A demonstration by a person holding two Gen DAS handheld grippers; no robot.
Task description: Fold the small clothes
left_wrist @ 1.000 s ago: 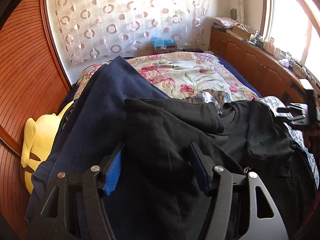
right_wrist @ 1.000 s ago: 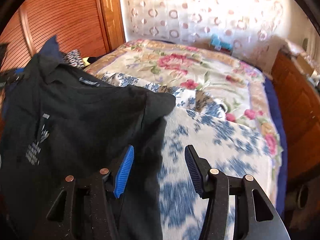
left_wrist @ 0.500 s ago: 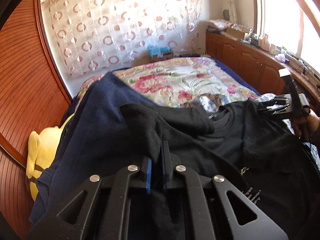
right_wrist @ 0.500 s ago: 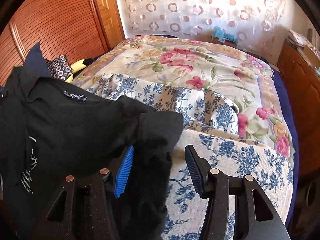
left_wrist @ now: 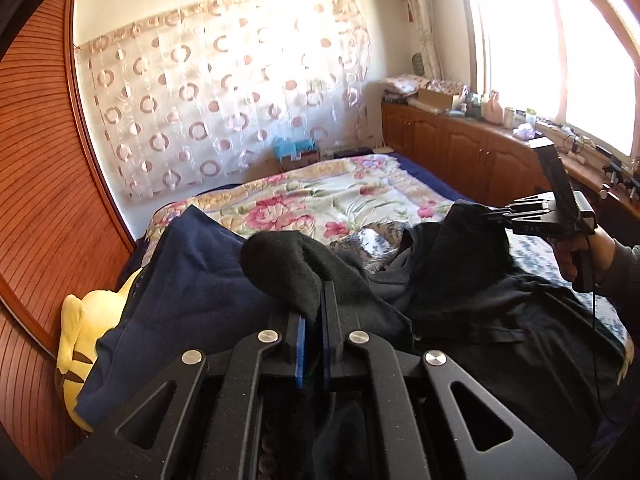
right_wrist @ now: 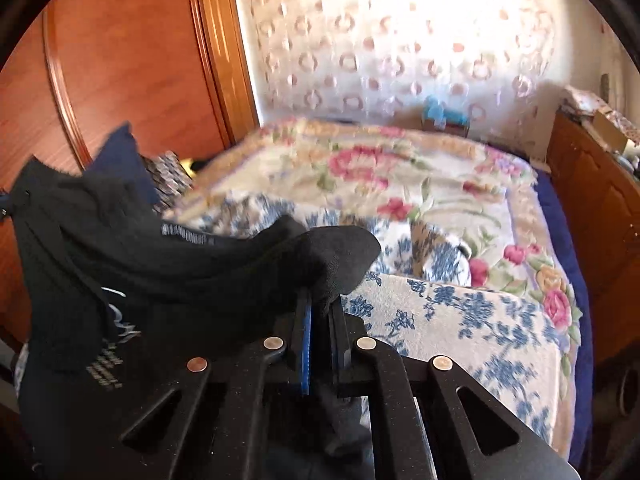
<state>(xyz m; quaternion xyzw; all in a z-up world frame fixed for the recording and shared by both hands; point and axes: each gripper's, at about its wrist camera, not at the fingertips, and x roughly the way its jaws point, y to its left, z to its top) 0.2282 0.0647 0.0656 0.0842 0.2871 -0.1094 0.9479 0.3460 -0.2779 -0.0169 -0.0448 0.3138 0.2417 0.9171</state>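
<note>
The left claw (left_wrist: 316, 316) is closed tight on a fold of the black shirt (left_wrist: 460, 300) at lower centre. The right claw (right_wrist: 320, 312) also pinches this shirt, above the bed (right_wrist: 440, 184).

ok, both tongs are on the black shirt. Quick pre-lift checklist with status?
1. Left tongs shut on black shirt: ok.
2. Right tongs shut on the shirt: ok.
3. Shirt free of the navy garment: cannot tell, it lies on it.
4. Shirt flat between the grips: not ok, bunched and sagging.
5. Bare floral quilt ahead to lay it on: ok.
</note>
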